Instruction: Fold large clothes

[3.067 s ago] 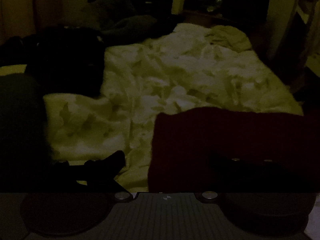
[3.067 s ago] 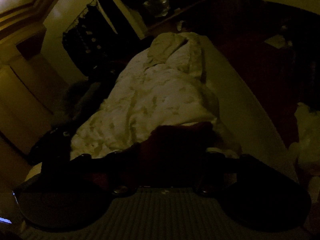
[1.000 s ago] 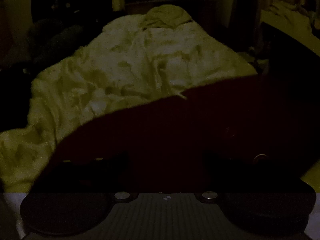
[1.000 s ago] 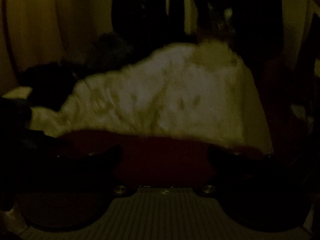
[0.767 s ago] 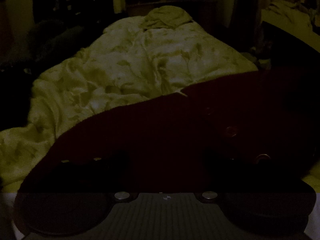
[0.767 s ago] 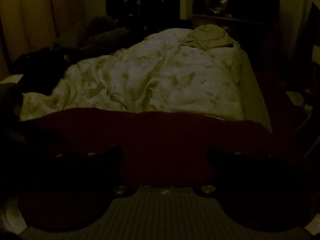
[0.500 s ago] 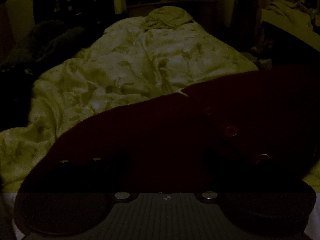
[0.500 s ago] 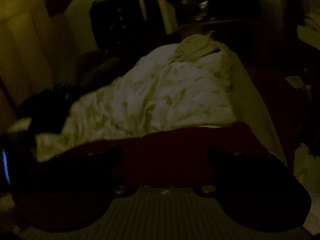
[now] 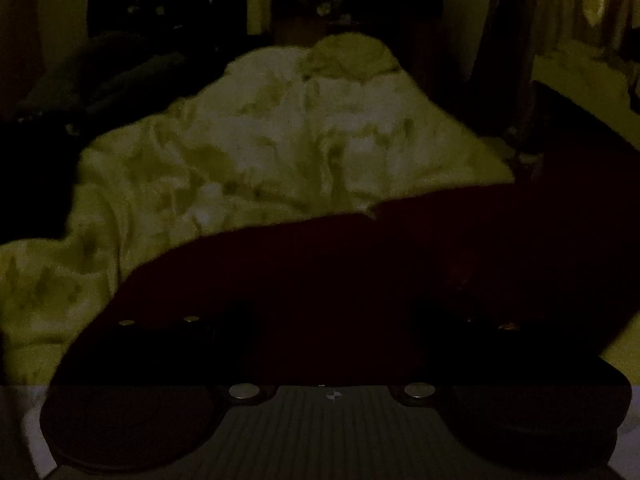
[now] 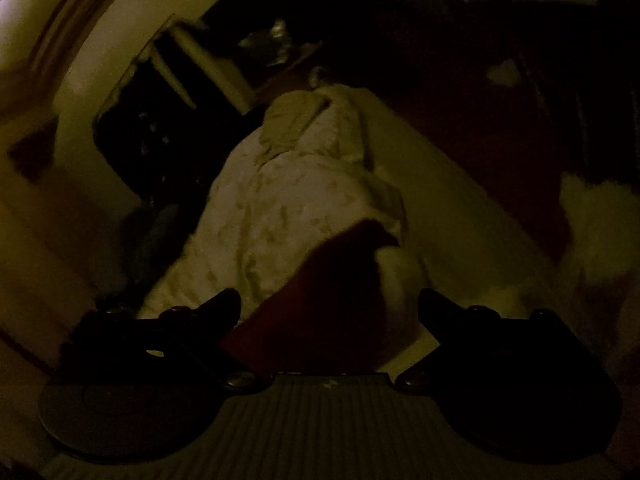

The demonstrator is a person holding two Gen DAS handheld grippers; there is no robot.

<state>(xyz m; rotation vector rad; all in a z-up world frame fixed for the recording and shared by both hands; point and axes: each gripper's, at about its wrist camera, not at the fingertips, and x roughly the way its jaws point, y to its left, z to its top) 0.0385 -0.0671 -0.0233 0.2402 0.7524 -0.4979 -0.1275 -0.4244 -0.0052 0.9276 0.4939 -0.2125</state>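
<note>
Since half a second ago the right gripper [image 10: 330, 308] has rolled and tipped, so the bed runs diagonally toward the upper middle — its jaws spread wide over the dark red garment [image 10: 320, 304] at lower centre. Left gripper [image 9: 332, 320] sits level, jaws apart with the garment [image 9: 320, 272] draped between them on the pale floral duvet [image 9: 260, 148].

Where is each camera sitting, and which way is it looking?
Left wrist: sits on the left gripper, looking level along the bed at the dark red garment and pale duvet; both fingers show.
Right wrist: sits on the right gripper, tilted, looking along the bed; its fingers are spread apart.
Shared: the garment, the duvet and the crumpled cloth at the far end.
</note>
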